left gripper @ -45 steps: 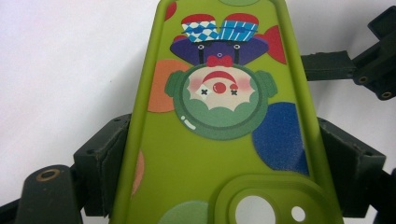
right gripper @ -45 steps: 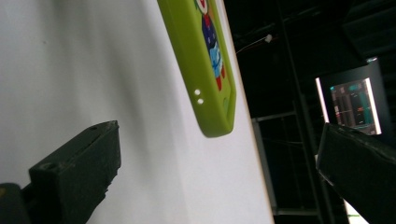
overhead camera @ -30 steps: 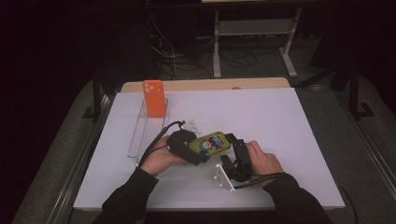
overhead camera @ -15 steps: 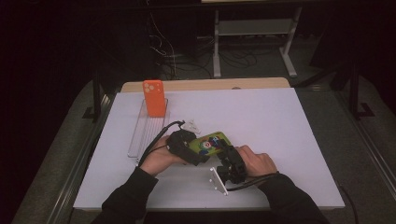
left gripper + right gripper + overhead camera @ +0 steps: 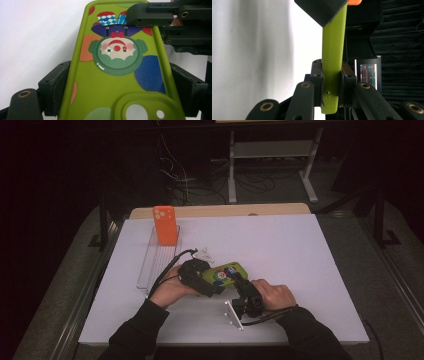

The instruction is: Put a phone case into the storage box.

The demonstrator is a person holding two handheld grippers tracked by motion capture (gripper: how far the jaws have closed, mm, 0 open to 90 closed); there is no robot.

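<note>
Green phone case sits near the middle of the white table, a bit toward the front edge, with both grippers on it. It is smooth and bendy-looking, with round corners, a clown picture, coloured dots and a hole for the camera.

The left gripper has its jaws wide, one on each long side of the case, and they press on its edges. In the left gripper view the case lies flat between those jaws, and the right gripper reaches in at its far end.

The right gripper has just been closing its jaws. In the right gripper view they pinch the thin green case by its flat sides.

Near the back left corner an orange case stands up on a clear ribbed tray. A small white thing lies just behind the left gripper. Nothing lies between the grippers and the case.
</note>
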